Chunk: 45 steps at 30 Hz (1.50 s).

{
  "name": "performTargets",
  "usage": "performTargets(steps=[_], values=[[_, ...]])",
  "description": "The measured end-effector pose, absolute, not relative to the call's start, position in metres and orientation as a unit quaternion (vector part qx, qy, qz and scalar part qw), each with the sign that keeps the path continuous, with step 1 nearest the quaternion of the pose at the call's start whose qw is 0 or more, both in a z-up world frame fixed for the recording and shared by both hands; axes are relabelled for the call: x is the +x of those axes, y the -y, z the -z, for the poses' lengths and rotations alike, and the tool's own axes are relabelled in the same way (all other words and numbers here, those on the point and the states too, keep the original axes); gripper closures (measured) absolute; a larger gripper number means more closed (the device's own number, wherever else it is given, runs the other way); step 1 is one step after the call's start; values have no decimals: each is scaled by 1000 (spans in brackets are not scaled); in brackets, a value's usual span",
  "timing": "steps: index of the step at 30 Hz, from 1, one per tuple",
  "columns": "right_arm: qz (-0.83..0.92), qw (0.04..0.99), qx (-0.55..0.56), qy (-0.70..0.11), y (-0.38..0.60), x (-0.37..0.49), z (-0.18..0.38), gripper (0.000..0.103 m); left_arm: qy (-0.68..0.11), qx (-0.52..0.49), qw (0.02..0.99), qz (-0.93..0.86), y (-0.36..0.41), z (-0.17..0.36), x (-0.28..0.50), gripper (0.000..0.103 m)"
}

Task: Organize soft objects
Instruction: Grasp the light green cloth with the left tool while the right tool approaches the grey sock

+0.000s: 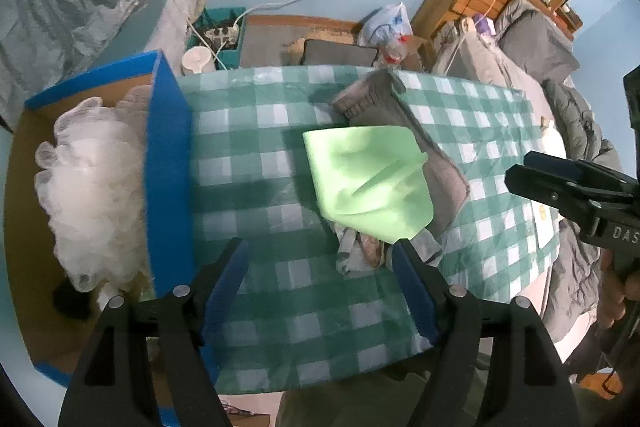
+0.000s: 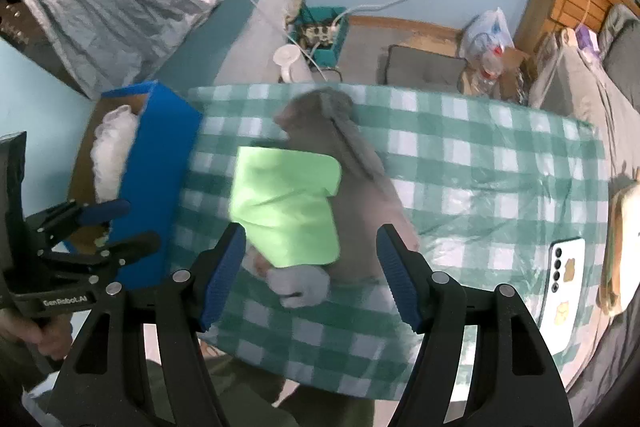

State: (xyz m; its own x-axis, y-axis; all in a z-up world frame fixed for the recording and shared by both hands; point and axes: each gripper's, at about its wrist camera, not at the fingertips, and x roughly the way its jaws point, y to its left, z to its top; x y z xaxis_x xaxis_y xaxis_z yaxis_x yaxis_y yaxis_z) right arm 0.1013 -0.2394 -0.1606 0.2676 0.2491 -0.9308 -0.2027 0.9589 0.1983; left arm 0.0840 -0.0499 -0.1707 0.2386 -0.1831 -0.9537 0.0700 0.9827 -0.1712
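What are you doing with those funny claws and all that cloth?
A person holds two claw grippers, left gripper and right gripper, both open and empty above the green checked tablecloth. A light green cloth lies on a grey knitted garment. A white fluffy mesh puff sits in the blue cardboard box.

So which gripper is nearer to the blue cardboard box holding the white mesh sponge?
Left. The left gripper hangs at the blue cardboard box; the right gripper is over the cloth pile.
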Motion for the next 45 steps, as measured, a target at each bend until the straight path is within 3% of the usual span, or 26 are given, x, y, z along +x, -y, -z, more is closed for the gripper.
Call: performTargets(steps=[13, 16, 31, 33, 39, 45], values=[[-128, 781, 18, -611, 260, 111, 197, 34, -644, -40, 758, 95, 77, 224, 105, 22], [-126, 779, 16, -614, 262, 113, 203, 34, -653, -60, 750, 88, 76, 238, 112, 17], [-122, 770, 10, -626, 269, 118, 221, 34, -656, -118, 742, 67, 72, 272, 130, 18], [-121, 769, 10, -627, 269, 117, 222, 34, -657, -132, 739, 67, 69, 272, 132, 32], [-120, 767, 13, -630, 266, 112, 225, 34, -646, -127, 750, 56, 71, 263, 135, 60], [-122, 765, 13, -632, 263, 108, 228, 34, -636, -117, 760, 65, 73, 251, 128, 81]])
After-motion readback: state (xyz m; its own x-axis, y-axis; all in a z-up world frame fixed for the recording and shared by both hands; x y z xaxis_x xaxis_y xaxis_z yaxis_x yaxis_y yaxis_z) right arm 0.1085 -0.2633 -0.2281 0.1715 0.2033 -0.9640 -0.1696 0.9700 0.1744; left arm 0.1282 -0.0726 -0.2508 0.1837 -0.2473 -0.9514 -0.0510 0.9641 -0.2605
